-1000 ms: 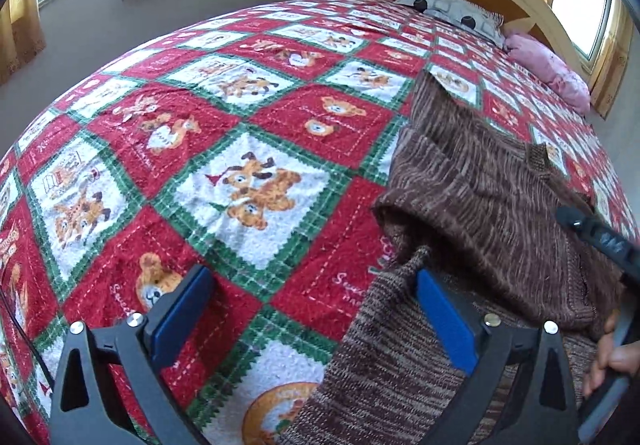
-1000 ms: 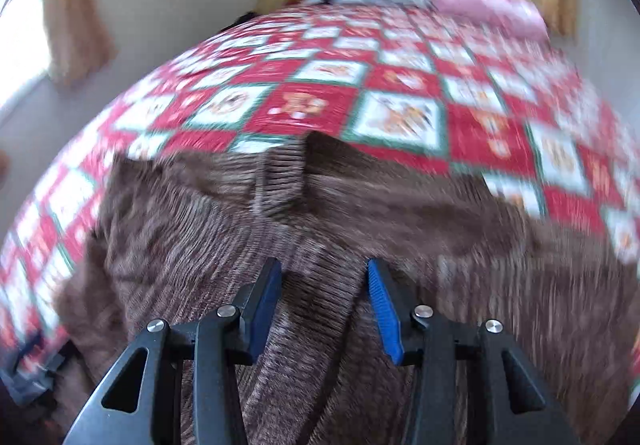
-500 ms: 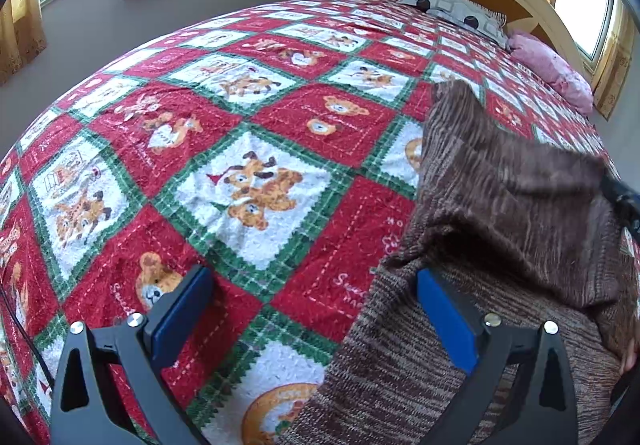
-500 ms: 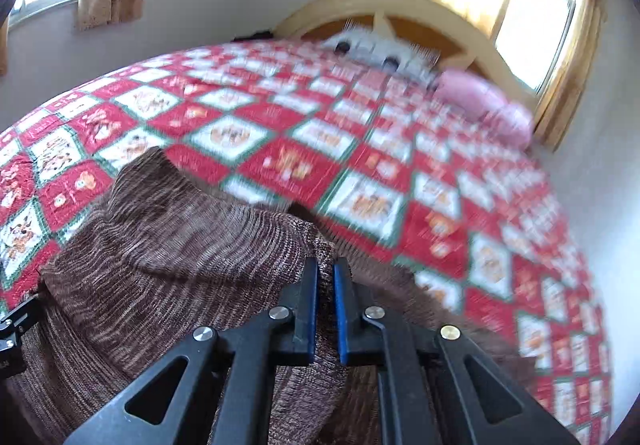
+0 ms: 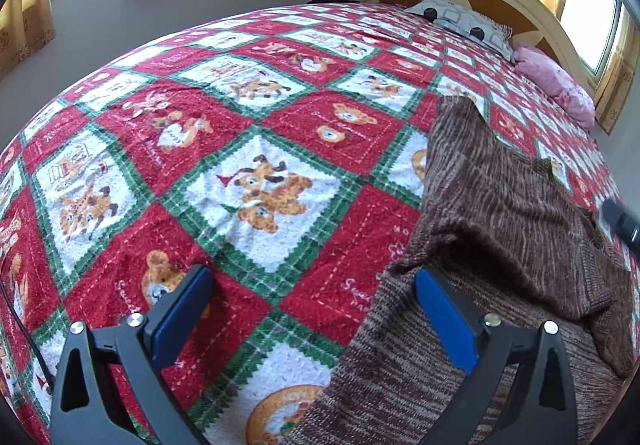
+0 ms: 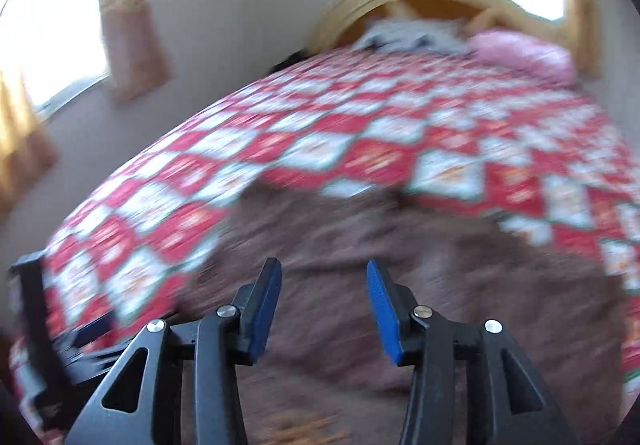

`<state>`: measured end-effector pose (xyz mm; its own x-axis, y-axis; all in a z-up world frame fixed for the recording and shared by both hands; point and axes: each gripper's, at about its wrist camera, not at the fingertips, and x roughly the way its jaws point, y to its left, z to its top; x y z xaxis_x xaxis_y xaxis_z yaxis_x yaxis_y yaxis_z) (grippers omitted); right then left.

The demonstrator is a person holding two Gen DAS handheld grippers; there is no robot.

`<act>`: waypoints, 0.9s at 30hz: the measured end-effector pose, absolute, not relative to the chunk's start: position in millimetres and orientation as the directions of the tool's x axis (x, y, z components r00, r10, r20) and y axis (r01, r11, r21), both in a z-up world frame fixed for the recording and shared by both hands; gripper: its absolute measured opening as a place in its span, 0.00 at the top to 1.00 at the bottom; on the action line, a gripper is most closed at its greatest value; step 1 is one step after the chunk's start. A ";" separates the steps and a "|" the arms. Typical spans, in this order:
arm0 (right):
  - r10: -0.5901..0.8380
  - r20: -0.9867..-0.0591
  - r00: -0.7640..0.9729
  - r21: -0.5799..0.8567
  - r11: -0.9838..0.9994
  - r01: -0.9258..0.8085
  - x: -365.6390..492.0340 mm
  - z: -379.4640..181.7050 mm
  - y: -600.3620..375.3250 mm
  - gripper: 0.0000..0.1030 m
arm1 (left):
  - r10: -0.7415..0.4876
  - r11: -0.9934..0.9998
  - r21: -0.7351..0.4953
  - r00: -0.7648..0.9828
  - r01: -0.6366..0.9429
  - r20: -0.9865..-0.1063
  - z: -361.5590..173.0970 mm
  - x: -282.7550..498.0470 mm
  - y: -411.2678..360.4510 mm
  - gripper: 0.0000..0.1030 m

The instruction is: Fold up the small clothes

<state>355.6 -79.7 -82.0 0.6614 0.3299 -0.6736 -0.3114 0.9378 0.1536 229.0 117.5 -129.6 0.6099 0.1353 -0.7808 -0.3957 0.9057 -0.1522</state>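
Sweater [image 5: 500, 213]: brown knit, lying on the near right part of the bed [image 5: 260, 125], on the red-and-white bear quilt. One fold is judged done: a darker layer is seen turned over the lighter layer beneath, with a raised, loose fold edge. Further folds and flattening are judged left; the bundle is not yet compact.

Left gripper [image 5: 312, 309]: held low over the quilt at the sweater's left edge, jaws wide apart, nothing held. Right gripper [image 6: 323, 305]: hovering above the sweater, jaws apart, empty; that view is blurred, so contact with the cloth cannot be told.
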 end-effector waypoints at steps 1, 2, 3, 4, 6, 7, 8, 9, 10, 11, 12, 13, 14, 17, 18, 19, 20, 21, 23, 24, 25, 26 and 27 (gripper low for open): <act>0.349 -0.691 0.633 0.168 0.929 -0.329 351.4 -88.3 -69.8 0.55 | 0.125 0.906 -0.164 0.616 -0.390 -0.778 -129.2 227.7 118.3 0.00; 0.370 -0.713 0.596 0.194 0.921 -0.339 347.9 -96.3 -60.7 0.55 | 0.112 0.911 -0.168 0.618 -0.377 -0.778 -128.6 227.3 117.8 0.00; 0.395 -0.716 0.575 0.227 0.911 -0.344 343.4 -100.8 -58.4 0.55 | 0.106 0.918 -0.160 0.613 -0.363 -0.783 -128.1 228.4 116.4 0.00; 0.410 -0.714 0.568 0.250 0.906 -0.340 338.2 -103.5 -59.3 0.56 | 0.109 0.925 -0.140 0.600 -0.353 -0.793 -127.6 230.6 113.6 0.00; 0.389 -0.709 0.588 0.238 0.917 -0.320 327.4 -107.2 -65.3 0.56 | 0.138 0.946 -0.061 0.564 -0.320 -0.814 -127.1 240.3 103.4 0.00; 0.376 -0.705 0.602 0.225 0.922 -0.314 322.2 -106.8 -68.3 0.56 | 0.152 0.952 -0.028 0.551 -0.305 -0.820 -128.2 245.9 98.7 0.00; 0.365 -0.699 0.615 0.215 0.927 -0.307 314.9 -106.7 -73.2 0.55 | 0.161 0.959 0.001 0.541 -0.284 -0.825 -128.5 254.2 93.7 0.00; 0.362 -0.689 0.628 0.218 0.930 -0.296 307.3 -106.5 -81.1 0.56 | 0.166 0.959 0.009 0.538 -0.283 -0.827 -127.4 259.4 92.9 0.00; 0.361 -0.682 0.635 0.227 0.931 -0.286 301.9 -106.3 -87.9 0.56 | 0.178 0.955 0.014 0.535 -0.297 -0.826 -125.7 264.1 94.2 0.00; 0.355 -0.680 0.641 0.241 0.935 -0.261 298.0 -107.9 -98.7 0.56 | 0.212 0.941 0.025 0.531 -0.338 -0.820 -124.4 268.2 99.6 0.00; 0.341 -0.690 0.639 0.249 0.940 -0.234 296.4 -111.0 -106.8 0.56 | 0.234 0.921 0.017 0.519 -0.389 -0.822 -125.4 271.0 109.7 0.00; 0.333 -0.697 0.636 0.251 0.943 -0.219 294.6 -113.3 -112.6 0.56 | 0.195 0.913 -0.038 0.518 -0.406 -0.833 -127.9 270.8 118.8 0.00; 0.320 -0.701 0.637 0.256 0.947 -0.194 292.7 -114.8 -122.2 0.56 | 0.165 0.906 -0.080 0.522 -0.415 -0.837 -129.3 269.2 125.3 0.00; 0.282 -0.669 0.688 0.287 0.951 -0.111 290.3 -107.4 -157.0 0.66 | 0.193 0.922 -0.033 0.531 -0.386 -0.825 -129.2 260.2 115.7 0.00; 0.277 -0.660 0.699 0.308 0.948 -0.084 292.9 -104.5 -167.2 0.66 | 0.198 0.924 -0.025 0.535 -0.381 -0.821 -129.1 254.9 112.1 0.00; 0.281 -0.653 0.703 0.335 0.940 -0.065 297.2 -101.9 -176.2 0.66 | 0.195 0.928 -0.023 0.537 -0.372 -0.821 -128.9 251.9 109.7 0.00; 0.280 -0.649 0.707 0.342 0.938 -0.057 300.5 -98.8 -180.4 0.66 | 0.184 0.935 -0.022 0.537 -0.354 -0.823 -127.8 247.3 108.0 0.00; 0.272 -0.647 0.713 0.337 0.940 -0.053 301.6 -96.7 -181.4 0.66 | 0.178 0.938 -0.023 0.536 -0.347 -0.825 -126.2 242.6 107.6 0.00; 0.271 -0.644 0.716 0.315 0.946 -0.075 307.7 -92.3 -175.0 0.66 | 0.177 0.936 -0.037 0.557 -0.351 -0.812 -117.6 230.3 109.1 0.00; 0.279 -0.644 0.713 0.308 0.947 -0.092 309.7 -91.0 -170.3 0.66 | 0.177 0.935 -0.048 0.582 -0.351 -0.794 -110.1 226.9 109.4 0.00; 0.286 -0.648 0.705 0.289 0.950 -0.120 313.8 -90.5 -161.0 0.67 | 0.178 0.936 -0.058 0.610 -0.347 -0.772 -101.9 225.4 109.5 0.00; 0.289 -0.651 0.702 0.275 0.952 -0.137 315.2 -90.9 -155.5 0.73 | 0.182 0.938 -0.064 0.642 -0.340 -0.745 -91.6 225.9 108.2 0.00; 0.290 -0.655 0.698 0.255 0.954 -0.157 318.3 -91.7 -147.8 0.77 | 0.190 0.941 -0.060 0.665 -0.333 -0.722 -81.5 230.9 105.3 0.00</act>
